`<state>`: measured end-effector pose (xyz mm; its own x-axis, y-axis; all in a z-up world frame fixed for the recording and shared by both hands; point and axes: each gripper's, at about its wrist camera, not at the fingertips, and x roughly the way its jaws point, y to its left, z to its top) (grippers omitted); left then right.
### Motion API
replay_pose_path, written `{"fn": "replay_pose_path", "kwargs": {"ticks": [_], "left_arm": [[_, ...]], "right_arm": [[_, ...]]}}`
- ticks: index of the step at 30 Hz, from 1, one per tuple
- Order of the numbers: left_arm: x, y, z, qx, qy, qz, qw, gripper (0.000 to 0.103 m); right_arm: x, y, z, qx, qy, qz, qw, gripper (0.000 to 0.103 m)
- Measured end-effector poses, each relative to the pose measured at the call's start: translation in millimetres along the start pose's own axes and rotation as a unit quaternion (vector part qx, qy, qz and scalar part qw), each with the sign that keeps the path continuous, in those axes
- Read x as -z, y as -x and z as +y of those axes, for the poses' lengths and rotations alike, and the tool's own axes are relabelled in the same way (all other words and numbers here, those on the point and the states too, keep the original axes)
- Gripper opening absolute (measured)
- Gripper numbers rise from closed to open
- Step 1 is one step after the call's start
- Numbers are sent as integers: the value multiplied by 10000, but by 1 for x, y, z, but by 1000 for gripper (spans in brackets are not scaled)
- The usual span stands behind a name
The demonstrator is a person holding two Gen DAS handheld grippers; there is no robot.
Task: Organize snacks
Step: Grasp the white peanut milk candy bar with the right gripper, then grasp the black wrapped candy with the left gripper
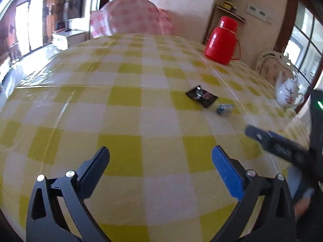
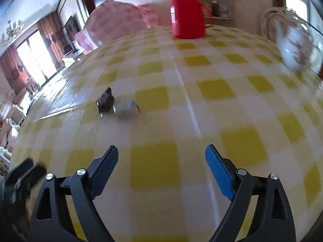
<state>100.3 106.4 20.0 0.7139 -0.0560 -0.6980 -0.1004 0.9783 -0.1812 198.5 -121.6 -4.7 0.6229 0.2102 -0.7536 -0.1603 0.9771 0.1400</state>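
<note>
A black snack packet (image 1: pixel 201 96) and a small blue-and-white snack packet (image 1: pixel 224 108) lie side by side on the yellow-checked tablecloth (image 1: pixel 125 121), ahead and to the right of my left gripper (image 1: pixel 160 155). That gripper is open and empty, low over the cloth. In the right wrist view the black packet (image 2: pixel 105 101) and the pale packet (image 2: pixel 126 107) lie ahead and to the left of my right gripper (image 2: pixel 161 153), which is open and empty. The right gripper also shows blurred at the right edge of the left wrist view (image 1: pixel 276 145).
A red thermos jug (image 1: pixel 222 40) stands at the far side of the table. A white teapot (image 1: pixel 288 94) sits at the right edge. A pink-checked covered chair (image 1: pixel 131 18) stands behind the table. A white chair back (image 1: pixel 272 64) is at the right.
</note>
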Motion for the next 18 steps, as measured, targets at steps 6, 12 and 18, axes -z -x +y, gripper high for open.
{"fn": "replay_pose_path", "kwargs": {"ticks": [6, 12, 18], "left_arm": [[-1, 2, 7, 110, 170, -25, 9998, 101], [0, 3, 9, 135, 181, -38, 9997, 101], [0, 2, 7, 108, 176, -8, 9998, 101]], "right_arm": [[-30, -35, 30, 99, 429, 122, 9990, 76], [-28, -40, 38, 171, 736, 217, 9969, 34], [2, 16, 23, -113, 537, -263, 9981, 34]]}}
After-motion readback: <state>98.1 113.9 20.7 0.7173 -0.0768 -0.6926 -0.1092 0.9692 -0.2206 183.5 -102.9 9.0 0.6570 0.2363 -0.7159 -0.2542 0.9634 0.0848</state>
